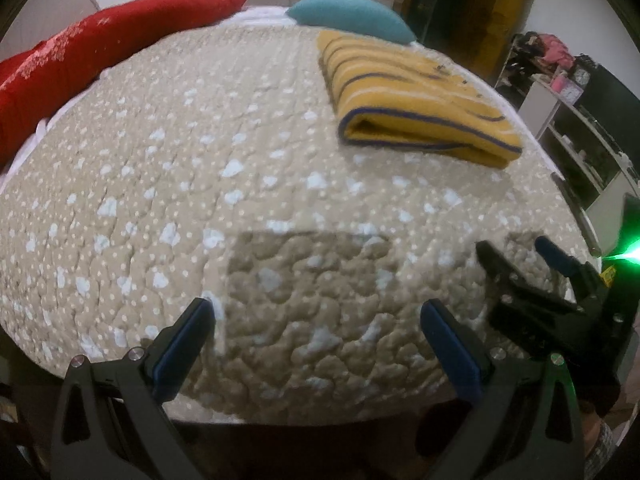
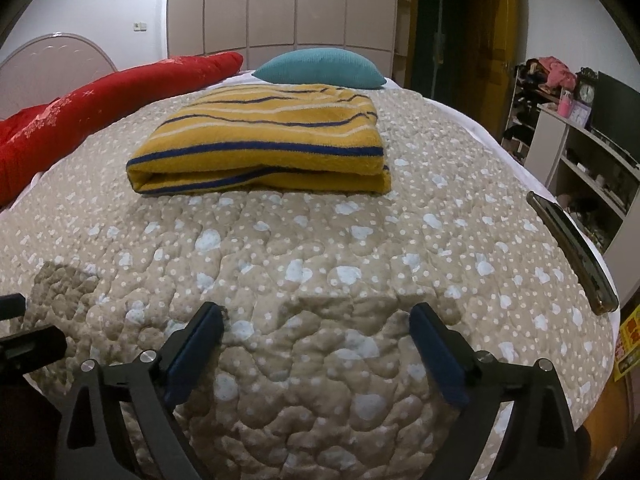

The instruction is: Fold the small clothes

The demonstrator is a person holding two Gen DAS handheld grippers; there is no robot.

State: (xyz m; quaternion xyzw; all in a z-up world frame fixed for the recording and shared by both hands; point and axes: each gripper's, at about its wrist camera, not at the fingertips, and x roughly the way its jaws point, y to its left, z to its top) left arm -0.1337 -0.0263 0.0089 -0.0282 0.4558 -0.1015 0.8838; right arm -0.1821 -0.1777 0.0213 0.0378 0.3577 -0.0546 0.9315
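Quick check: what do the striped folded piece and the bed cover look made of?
Striped folded piece: looks like terry or thick knit cotton, matte, with a fuzzy nap and plump rolled fold. Bed cover: quilted printed fabric, probably cotton or polyester, matte, with puckered stitched padding.

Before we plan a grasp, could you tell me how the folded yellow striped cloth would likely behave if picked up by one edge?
The yellow striped cloth looks like soft terry, so it would probably sag. Its layers are only stacked, so lifting one edge would likely unfold it. On the quilted bedcover, it would likely drag rather than slide.

fuzzy terry-cloth striped towel point(image 2: 260, 136) lies on a puckered, matt quilted bedspread point(image 2: 320, 280); glossy phone point(image 2: 572, 252).
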